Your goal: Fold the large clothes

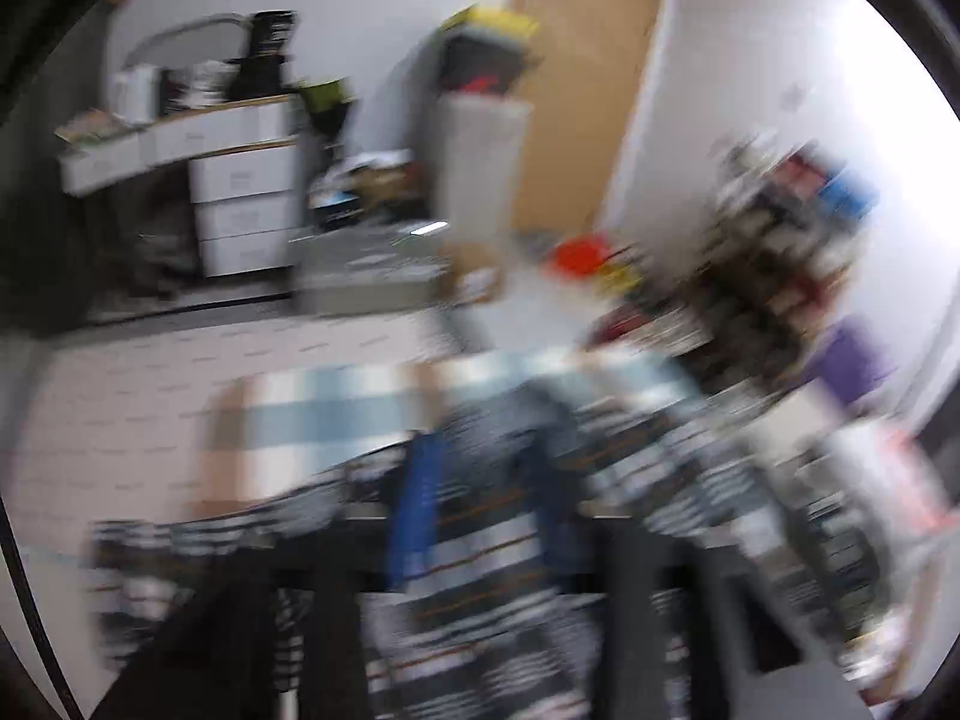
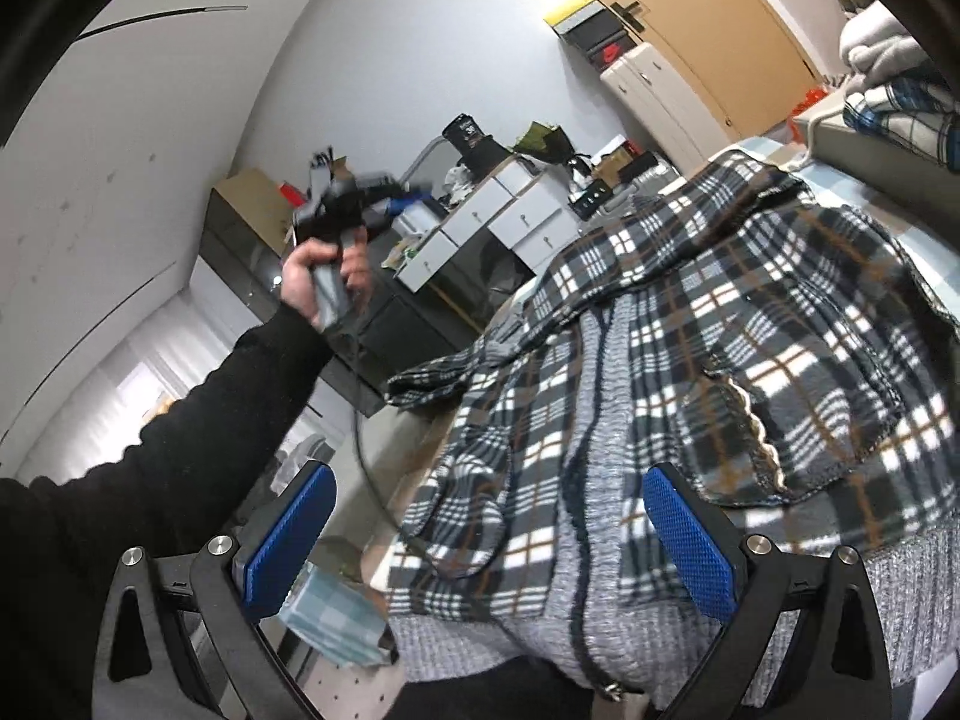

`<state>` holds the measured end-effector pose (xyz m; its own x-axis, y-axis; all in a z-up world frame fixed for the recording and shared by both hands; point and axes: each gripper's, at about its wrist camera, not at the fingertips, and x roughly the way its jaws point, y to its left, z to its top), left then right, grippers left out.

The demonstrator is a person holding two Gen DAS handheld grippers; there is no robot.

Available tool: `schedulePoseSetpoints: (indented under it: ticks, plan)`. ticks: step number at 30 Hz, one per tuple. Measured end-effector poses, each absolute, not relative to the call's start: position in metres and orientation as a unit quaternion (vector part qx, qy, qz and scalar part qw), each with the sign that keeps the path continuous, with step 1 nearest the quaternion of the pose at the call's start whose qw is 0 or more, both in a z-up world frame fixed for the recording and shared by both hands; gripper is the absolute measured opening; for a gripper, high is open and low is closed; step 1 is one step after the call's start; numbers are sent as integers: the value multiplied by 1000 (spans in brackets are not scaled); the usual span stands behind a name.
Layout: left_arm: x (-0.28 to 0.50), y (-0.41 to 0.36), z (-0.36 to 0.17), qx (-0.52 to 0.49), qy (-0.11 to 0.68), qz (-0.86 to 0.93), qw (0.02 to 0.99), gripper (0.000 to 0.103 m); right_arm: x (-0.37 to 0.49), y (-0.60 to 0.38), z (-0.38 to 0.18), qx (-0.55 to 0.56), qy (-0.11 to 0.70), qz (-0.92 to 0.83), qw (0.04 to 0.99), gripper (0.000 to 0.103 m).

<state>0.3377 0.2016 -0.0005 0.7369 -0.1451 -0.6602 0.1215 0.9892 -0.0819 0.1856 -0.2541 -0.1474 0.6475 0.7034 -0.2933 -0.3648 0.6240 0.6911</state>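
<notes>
A large plaid jacket [image 2: 708, 324] in black, white and brown with a grey knit lining lies spread over the bed. My right gripper [image 2: 486, 531] is open, its blue pads [image 2: 690, 546] wide apart just above the jacket's near edge, holding nothing. In the right wrist view my left gripper [image 2: 336, 192] is held high in the air at the left, away from the bed. The left wrist view is heavily blurred; its blue fingers [image 1: 420, 510] show over the plaid jacket [image 1: 540, 540], with cloth between them, but grip is unclear.
A checked blue bedsheet [image 1: 312, 414] covers the bed. White drawer units [image 2: 510, 222] and a dark desk stand behind. A wooden door [image 2: 708, 6] and a white cabinet [image 2: 660, 90] are at the back. Folded blankets [image 2: 888, 96] are stacked at the right. A cable [image 2: 366, 468] hangs beside the bed.
</notes>
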Motion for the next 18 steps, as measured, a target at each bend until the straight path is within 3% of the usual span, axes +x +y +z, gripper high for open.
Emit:
schedulePoseSetpoints:
  ticks: [1,9,15,18]
  plan:
    - [339,212,-16,4,374,-51,926,86,187,-254,-151,305,285,314,853,103]
    - [375,232,-122,113,508,2,854,86,199,-241,-165,312,308,315,842,103]
    - [399,201,-146,173,529,5,831,86,205,-241,-161,299,311,297,852,103]
    - [400,207,-140,141,535,-6,833,85,208,-242,-163,308,313,290,850,103]
